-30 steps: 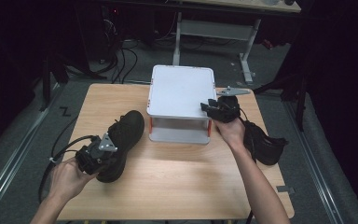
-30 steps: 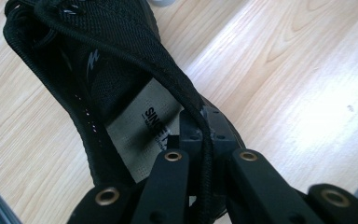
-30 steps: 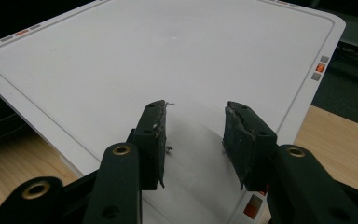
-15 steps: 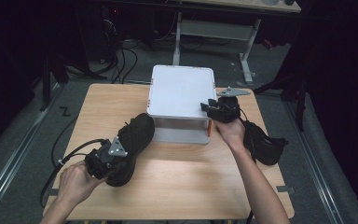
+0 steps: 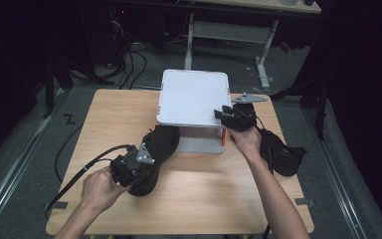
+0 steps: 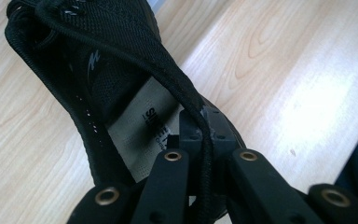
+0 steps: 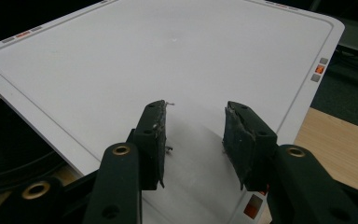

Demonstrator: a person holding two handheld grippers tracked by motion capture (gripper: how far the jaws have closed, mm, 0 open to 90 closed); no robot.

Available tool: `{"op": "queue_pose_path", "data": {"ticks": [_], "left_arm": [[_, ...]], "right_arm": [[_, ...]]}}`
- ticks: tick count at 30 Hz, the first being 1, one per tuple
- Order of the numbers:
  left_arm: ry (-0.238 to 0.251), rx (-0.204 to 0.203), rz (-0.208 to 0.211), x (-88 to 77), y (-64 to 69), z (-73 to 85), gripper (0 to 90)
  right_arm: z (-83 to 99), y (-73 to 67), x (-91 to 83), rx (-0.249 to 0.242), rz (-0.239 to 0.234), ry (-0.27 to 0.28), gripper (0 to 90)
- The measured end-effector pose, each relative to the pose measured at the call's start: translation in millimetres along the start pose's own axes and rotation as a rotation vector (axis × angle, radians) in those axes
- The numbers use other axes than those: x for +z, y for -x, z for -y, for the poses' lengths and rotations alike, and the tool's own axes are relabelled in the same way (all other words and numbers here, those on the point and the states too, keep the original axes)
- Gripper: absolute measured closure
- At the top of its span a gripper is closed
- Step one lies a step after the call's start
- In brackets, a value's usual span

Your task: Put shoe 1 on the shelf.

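While dragging toward the white box (image 5: 194,97), left gripper (image 6: 203,140) clamped on black sneaker's (image 5: 155,152) heel collar, shoe stretching ahead of its jaws; right gripper (image 7: 193,135) half-open, empty, hovering over the lid (image 7: 168,60), probably readying to lift.

- We are holding the left gripper (image 5: 132,167) low at the near left, our left hand (image 5: 98,186) wrapped behind it, forearm coming in from the bottom edge.
- Its jaws are clamping shut, seen close in the left gripper view (image 6: 205,140).
- We are reaching the right gripper (image 5: 231,115) forward, right hand (image 5: 246,139) behind, forearm stretching up from the bottom.
- Its jaws are standing apart (image 7: 193,140), gripping nothing.
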State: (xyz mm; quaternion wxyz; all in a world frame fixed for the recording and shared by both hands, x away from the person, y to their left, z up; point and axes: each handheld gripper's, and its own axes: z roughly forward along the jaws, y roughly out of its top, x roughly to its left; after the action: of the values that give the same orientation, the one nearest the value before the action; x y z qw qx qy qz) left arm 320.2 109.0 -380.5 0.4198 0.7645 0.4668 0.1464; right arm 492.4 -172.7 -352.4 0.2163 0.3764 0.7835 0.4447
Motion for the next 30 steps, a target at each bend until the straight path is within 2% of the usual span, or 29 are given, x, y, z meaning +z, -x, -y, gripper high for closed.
{"op": "queue_pose_path", "data": {"ticks": [4,8,11,14,18,19,22,26,30], "left_arm": [[0.017,-0.026,0.002,9.2,2.0,-7.7,87.7],[0.02,-0.002,-0.017,18.9,8.1,-9.8,87.7],[0.009,0.006,-0.006,24.7,12.4,-9.2,87.7],[0.009,-0.007,-0.002,31.8,15.6,-10.7,87.7],[0.02,-0.01,-0.034,42.7,14.7,-12.8,87.7],[0.023,-0.021,-0.038,46.2,13.9,-14.2,87.7],[0.035,-0.043,-0.038,51.8,12.3,-19.1,87.7],[0.046,-0.051,-0.047,58.7,14.9,-25.7,87.6],[0.044,-0.034,-0.05,66.4,18.7,-29.0,87.6]], "right_arm": [[0.2,-0.4,0.7,0.001,0.001,0.004,59.3],[-0.7,-2.4,2.2,0.0,0.007,0.002,59.3],[-0.6,-1.3,1.9,0.0,0.002,0.003,59.3],[-0.7,-1.2,1.9,-0.001,0.001,0.003,59.3],[-0.7,-1.4,1.9,-0.001,0.003,0.003,59.3],[-0.6,-1.2,1.8,0.0,0.002,0.003,59.3],[-0.6,-1.3,1.7,-0.002,0.002,0.003,59.4],[-0.8,-1.3,1.7,-0.004,0.0,0.0,59.4],[-0.7,-1.2,1.5,-0.002,-0.001,0.0,59.4]]}}
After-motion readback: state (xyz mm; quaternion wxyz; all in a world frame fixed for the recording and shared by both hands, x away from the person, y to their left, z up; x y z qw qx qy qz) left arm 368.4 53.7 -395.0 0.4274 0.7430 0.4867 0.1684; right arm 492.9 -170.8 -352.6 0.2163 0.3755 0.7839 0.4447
